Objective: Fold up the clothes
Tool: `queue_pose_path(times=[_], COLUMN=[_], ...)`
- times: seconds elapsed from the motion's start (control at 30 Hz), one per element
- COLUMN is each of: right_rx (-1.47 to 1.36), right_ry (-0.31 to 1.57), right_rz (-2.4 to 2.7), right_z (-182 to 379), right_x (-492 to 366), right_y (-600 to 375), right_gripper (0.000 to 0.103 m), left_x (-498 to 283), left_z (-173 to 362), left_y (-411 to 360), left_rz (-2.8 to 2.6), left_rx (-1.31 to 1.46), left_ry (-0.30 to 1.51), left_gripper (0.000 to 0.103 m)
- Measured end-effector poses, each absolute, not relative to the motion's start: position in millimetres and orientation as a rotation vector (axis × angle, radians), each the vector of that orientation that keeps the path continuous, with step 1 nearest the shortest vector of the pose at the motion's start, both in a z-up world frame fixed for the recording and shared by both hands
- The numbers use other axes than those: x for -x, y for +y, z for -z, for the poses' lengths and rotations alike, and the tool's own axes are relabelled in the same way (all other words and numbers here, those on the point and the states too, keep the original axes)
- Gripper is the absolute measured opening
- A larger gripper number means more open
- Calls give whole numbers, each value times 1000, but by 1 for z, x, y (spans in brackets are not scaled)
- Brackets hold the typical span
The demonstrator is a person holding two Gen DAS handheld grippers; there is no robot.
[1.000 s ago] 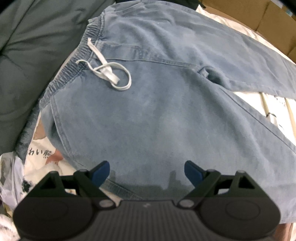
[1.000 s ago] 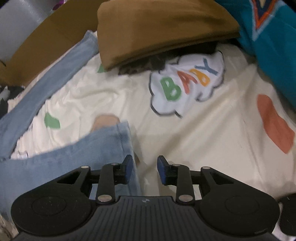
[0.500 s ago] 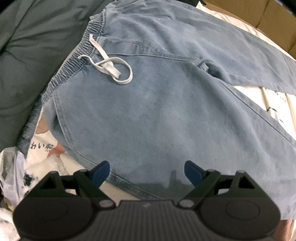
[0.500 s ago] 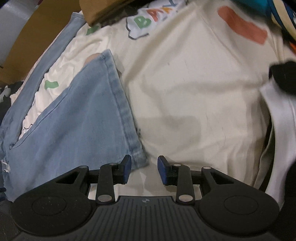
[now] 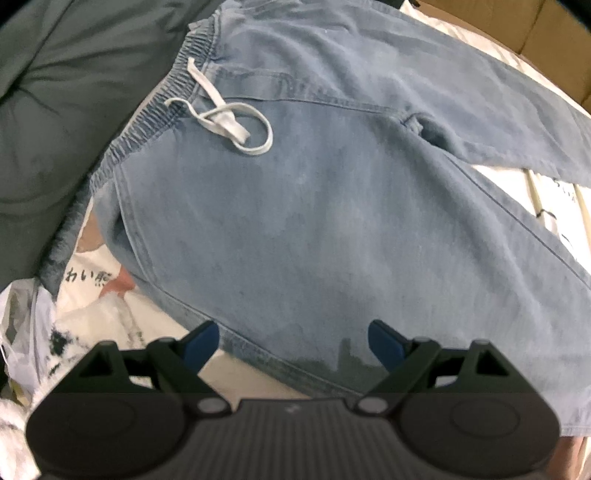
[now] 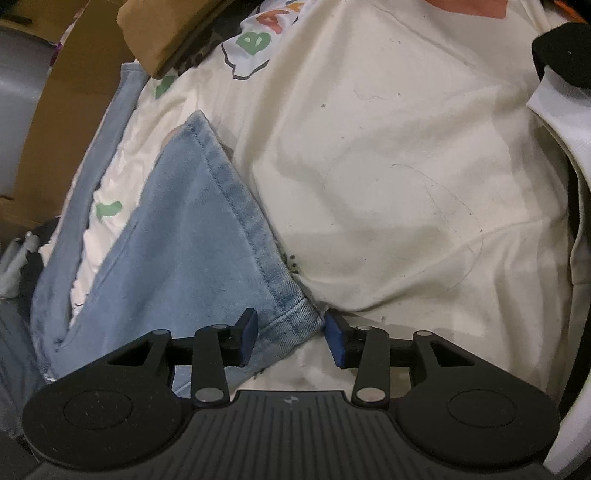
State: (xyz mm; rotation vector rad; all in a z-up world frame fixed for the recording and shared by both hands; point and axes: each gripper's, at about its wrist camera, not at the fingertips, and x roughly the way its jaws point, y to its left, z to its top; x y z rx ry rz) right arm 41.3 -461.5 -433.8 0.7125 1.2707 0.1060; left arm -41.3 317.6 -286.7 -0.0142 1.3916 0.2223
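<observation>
Light blue denim trousers (image 5: 314,206) lie spread on a cream printed sheet, with an elastic waistband and a white drawstring (image 5: 229,122) at the upper left. My left gripper (image 5: 293,341) hovers wide open over the side seam near the hip, nothing between its pads. In the right wrist view the hemmed end of one trouser leg (image 6: 207,236) lies on the sheet. My right gripper (image 6: 290,338) sits at the hem's near corner (image 6: 295,321), its jaws opening, the corner lying between the blue pads, which do not press on it.
A dark green cushion (image 5: 55,110) borders the waistband on the left. Cardboard (image 5: 517,33) stands beyond the legs. A folded brown garment (image 6: 177,29) and a "BABY" print (image 6: 266,40) lie at the far end of the sheet (image 6: 388,166). A white and black garment (image 6: 565,96) lies at right.
My right gripper has swung and dropped to the trouser leg's hem corner, and its jaws have widened around it. The left gripper has stayed over the hip, open as before.
</observation>
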Motion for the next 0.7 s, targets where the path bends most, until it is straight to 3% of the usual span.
queue_pose_path(times=[0.27,0.7], right_rx=[-935,-1136], right_ry=[1212,1183], right_rz=[-152,-126], right_z=[425,467], right_x=[-29,-29], right_y=[-479,-473], right_gripper=[41,41], left_x=[44,45], left_z=[287,284], left_y=[315,312], left_rz=[-227,-225], left_rx=[9,-9], left_ry=[1400,1402], left_gripper=[90,90])
